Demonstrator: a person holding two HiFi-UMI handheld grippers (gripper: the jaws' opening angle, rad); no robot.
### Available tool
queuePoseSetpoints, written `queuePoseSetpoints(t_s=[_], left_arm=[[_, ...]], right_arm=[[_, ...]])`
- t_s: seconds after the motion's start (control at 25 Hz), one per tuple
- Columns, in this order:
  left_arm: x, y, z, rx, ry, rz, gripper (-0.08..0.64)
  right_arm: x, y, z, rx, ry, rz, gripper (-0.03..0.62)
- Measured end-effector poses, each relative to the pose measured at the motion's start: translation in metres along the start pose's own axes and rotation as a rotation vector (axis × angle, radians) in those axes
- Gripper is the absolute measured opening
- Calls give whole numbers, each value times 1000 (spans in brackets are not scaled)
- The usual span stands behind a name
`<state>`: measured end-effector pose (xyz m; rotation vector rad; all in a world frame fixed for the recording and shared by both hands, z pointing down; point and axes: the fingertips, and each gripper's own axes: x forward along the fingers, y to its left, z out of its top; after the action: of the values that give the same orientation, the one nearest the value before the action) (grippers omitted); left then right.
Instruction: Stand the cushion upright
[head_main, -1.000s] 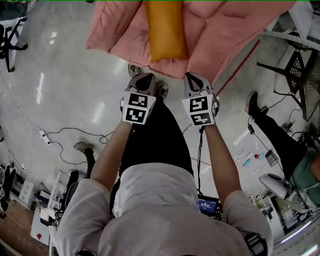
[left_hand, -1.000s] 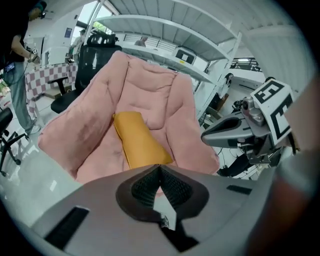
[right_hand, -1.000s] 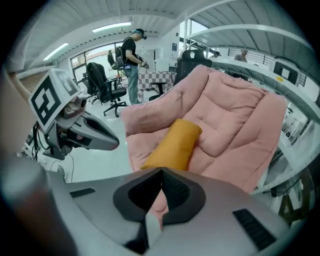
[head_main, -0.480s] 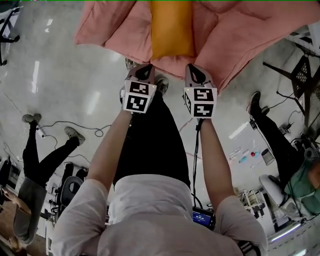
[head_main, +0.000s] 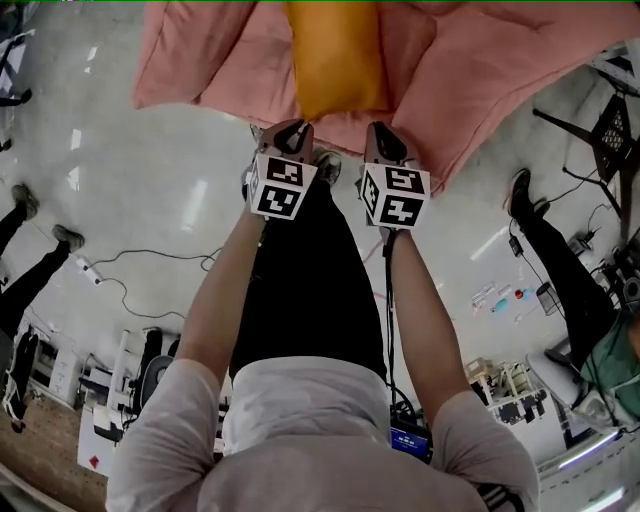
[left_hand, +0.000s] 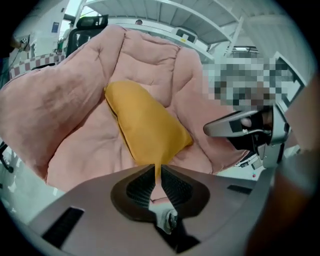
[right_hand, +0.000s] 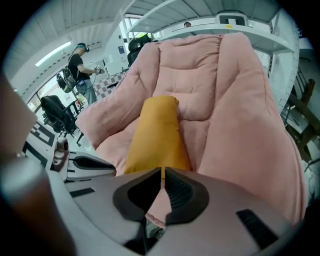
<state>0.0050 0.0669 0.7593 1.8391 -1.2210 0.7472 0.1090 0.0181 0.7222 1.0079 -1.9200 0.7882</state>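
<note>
An orange cushion (head_main: 335, 60) lies lengthwise in the seat of a big pink padded chair (head_main: 480, 70), its far end leaning up the chair's back. My left gripper (head_main: 299, 127) is shut on the cushion's (left_hand: 145, 125) near left corner, which tapers into the jaws. My right gripper (head_main: 377, 130) is shut on a thin fold of the near right edge of the cushion (right_hand: 157, 140). The two grippers sit side by side at the chair's front edge. Each shows in the other's view: the right gripper (left_hand: 240, 125) and the left gripper (right_hand: 92, 162).
Cables (head_main: 150, 262) trail over the pale floor at the left, where a person's legs (head_main: 25, 270) show. A seated person (head_main: 560, 290) and a metal chair (head_main: 615, 130) are at the right. Shelving (right_hand: 225, 22) stands behind the pink chair.
Both grippers have sunk toward the chair's front edge with the cushion's near end held in them. The right gripper's marker cube has rolled. A person at the left has walked out of frame.
</note>
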Motion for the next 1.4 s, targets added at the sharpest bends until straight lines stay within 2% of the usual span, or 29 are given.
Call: queuePoseSetpoints(t_s=[0.08, 0.16, 0.36, 0.8, 0.88, 1.04, 1.2, 1.4], left_arm=[[4, 2, -5, 28, 21, 8, 21], [9, 4, -11, 47, 40, 2, 80], [16, 9, -19, 53, 64, -22, 136], [43, 19, -30, 111, 110, -51, 149], [48, 22, -31, 117, 116, -53, 149], [44, 27, -28, 92, 94, -95, 118], [32, 40, -28, 126, 100, -110, 112], [23, 47, -26, 130, 104, -115, 110]], right_arm=[[4, 0, 0, 9, -9, 6, 28], [11, 1, -2, 10, -7, 7, 85], [21, -5, -1, 11, -4, -46, 160], [41, -13, -4, 44, 28, -140, 176], [45, -13, -7, 7, 48, -145, 179], [49, -5, -12, -125, 90, -132, 192], [53, 6, -12, -222, 113, -124, 193], [65, 13, -6, -335, 128, -115, 195]])
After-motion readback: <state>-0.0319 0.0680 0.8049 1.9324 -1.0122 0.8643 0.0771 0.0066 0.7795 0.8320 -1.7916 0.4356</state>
